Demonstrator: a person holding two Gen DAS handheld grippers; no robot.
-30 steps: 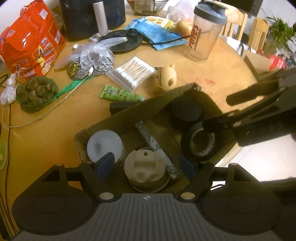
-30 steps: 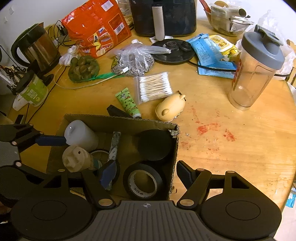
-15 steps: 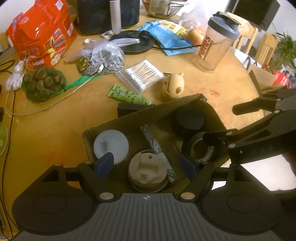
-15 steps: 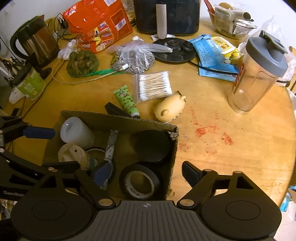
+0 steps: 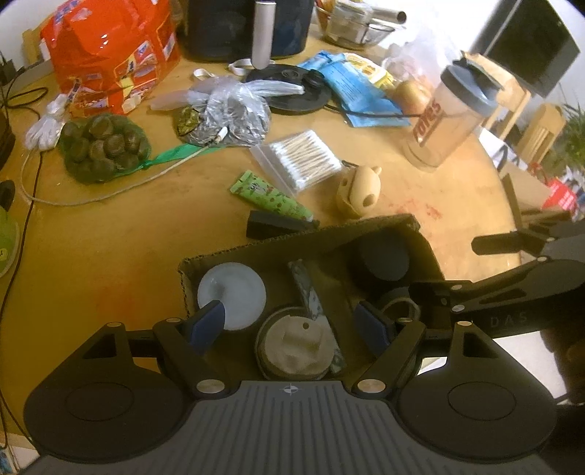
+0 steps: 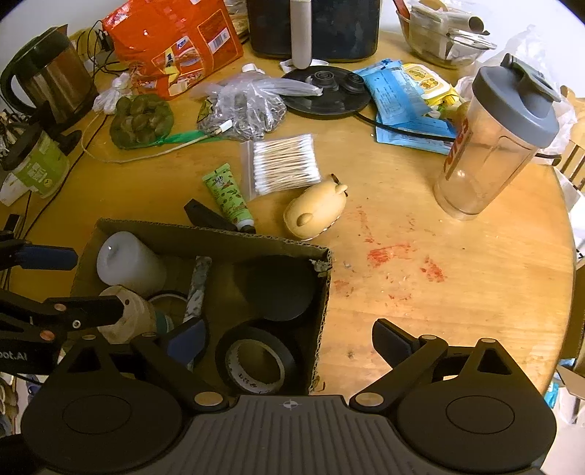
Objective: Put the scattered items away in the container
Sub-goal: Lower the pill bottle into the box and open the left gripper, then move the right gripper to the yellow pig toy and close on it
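A cardboard box [image 6: 219,239] [image 5: 292,239] sits on the round wooden table. It holds a white cylinder [image 6: 128,261], a beige lidded jar [image 5: 294,349], a black puck [image 6: 279,288], a patterned strip [image 6: 197,285] and a black tape roll [image 6: 256,361]. My left gripper [image 5: 290,325] is open above the box over the jar, holding nothing. My right gripper [image 6: 289,339] is open above the box's right wall, with the tape roll below it. Outside the box lie a green tube [image 6: 228,195], a black wedge [image 6: 206,215], a bag of cotton swabs [image 6: 285,164] and a beige animal-shaped case [image 6: 316,212].
At the back stand an orange snack bag [image 6: 172,44], a netted bag of nuts [image 6: 140,120], a plastic bag [image 6: 243,107], a black appliance [image 6: 314,25], blue packets [image 6: 406,106], a shaker bottle [image 6: 490,146] and a kettle [image 6: 51,80]. Red smears [image 6: 387,254] mark the table.
Both grippers have drawn back and up from the box, so more of the table shows. The right gripper's jaws have spread wider. The tape roll lies in the box.
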